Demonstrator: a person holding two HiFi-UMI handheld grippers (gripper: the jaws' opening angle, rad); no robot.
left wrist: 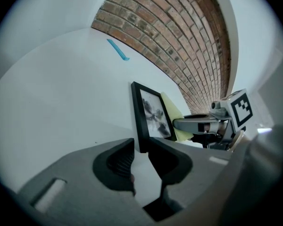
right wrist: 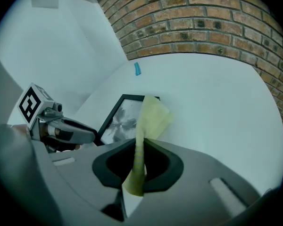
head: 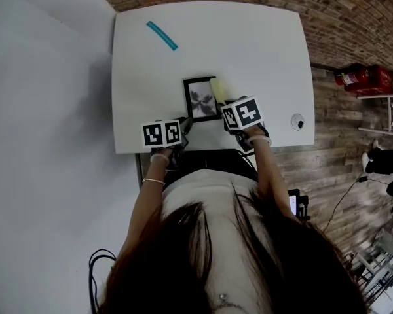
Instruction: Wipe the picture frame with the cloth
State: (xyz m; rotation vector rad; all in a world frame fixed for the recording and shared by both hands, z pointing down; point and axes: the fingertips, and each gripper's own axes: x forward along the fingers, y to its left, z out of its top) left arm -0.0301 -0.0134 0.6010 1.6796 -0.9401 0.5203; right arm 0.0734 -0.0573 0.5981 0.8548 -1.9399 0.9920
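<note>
White tabletop [head: 262, 51] fills the middle of the head view, with a teal strip [head: 162, 35] at its upper left. Left of centre, at the tabletop's near edge, the left gripper [head: 185, 124] reaches forward from a bent arm, its marker cube facing up. In its own view the tabletop slopes steeply. Its jaws stand narrow, their tips closed on the near corner of the black picture frame [head: 200, 99], which lies mid-picture close to that edge. To the right, the right gripper [head: 226, 103] points in at the frame's right side. Its jaws are pinched on the pale yellow cloth [head: 217, 87], which rises from them and drapes against the frame's right edge. Only the gripper views show these grips. Only the head view shows a small round object [head: 297, 121] on the tabletop's right part and a red fire extinguisher [head: 357, 77] at far right.
</note>
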